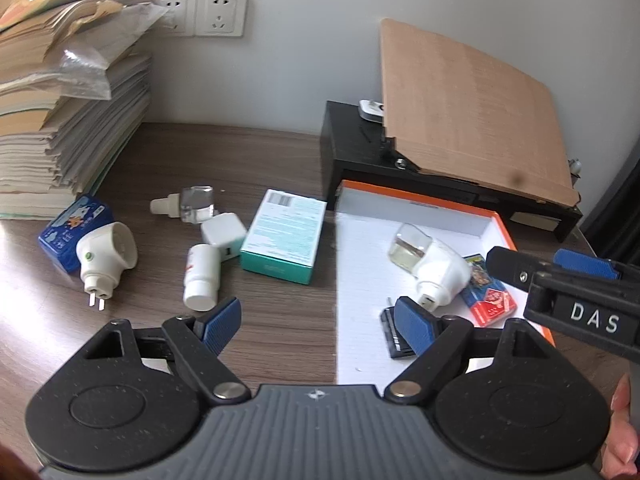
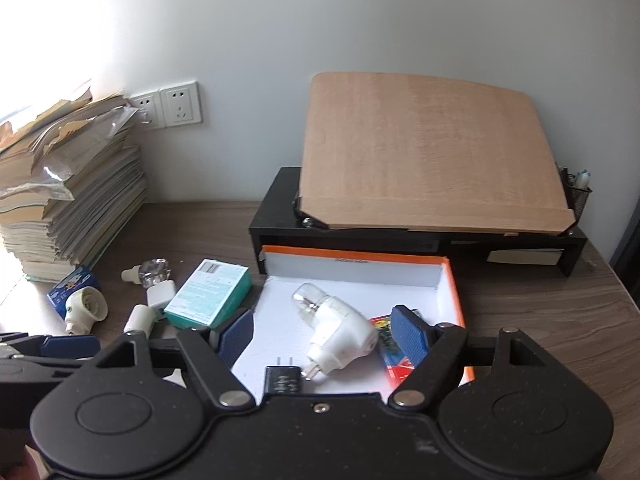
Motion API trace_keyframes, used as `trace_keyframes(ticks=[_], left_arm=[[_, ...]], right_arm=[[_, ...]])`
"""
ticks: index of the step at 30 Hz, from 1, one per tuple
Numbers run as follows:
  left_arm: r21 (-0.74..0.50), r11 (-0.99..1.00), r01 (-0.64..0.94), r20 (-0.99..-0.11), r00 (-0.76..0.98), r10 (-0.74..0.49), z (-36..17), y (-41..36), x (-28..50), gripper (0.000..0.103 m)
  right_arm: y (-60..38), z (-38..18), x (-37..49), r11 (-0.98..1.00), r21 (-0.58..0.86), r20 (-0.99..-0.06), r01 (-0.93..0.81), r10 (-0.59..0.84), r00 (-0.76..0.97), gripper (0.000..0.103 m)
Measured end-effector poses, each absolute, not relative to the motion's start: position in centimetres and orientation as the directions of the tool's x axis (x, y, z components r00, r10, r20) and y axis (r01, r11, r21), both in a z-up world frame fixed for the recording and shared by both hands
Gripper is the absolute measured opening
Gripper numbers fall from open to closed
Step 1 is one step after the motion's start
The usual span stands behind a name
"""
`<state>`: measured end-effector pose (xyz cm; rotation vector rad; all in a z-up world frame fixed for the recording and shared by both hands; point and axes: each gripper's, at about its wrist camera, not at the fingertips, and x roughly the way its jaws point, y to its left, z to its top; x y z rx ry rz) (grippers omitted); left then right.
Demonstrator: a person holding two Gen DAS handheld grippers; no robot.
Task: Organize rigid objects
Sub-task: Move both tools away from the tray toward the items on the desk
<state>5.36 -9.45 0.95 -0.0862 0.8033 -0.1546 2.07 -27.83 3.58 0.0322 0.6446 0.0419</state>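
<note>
An orange-rimmed white box (image 1: 416,196) (image 2: 454,284) holds a white plug-in vaporizer with its liquid bottle (image 1: 436,266) (image 2: 340,328), a black charger (image 1: 394,334) (image 2: 282,380) and a red card pack (image 1: 490,300) (image 2: 396,356). On the desk to its left lie a teal box (image 1: 284,236) (image 2: 208,294), a white bottle (image 1: 202,276), a white USB charger (image 1: 222,232), a clear refill bottle (image 1: 188,204), a white vaporizer (image 1: 106,254) and a blue box (image 1: 70,226). My left gripper (image 1: 316,324) is open and empty over the box's left edge. My right gripper (image 2: 324,334) is open and empty over the box.
A tall stack of papers (image 1: 60,120) fills the back left under wall sockets (image 1: 200,14). A black monitor stand (image 1: 360,148) with a tilted wooden board (image 1: 472,120) sits behind the box. A mesh pen holder (image 2: 578,192) is at the far right.
</note>
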Motion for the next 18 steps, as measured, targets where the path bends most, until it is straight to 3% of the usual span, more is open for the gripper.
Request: trace_keyframes(ticks=[18], left_arm=[[-0.127,0.992,0.016,-0.727,0.678,-0.104,0.4,-3.7,5.9,0.086]], right_arm=[[-22.5,2.7,3.9,0.993,0.051,-0.621,-0.103,0.112,0.775,0.090]])
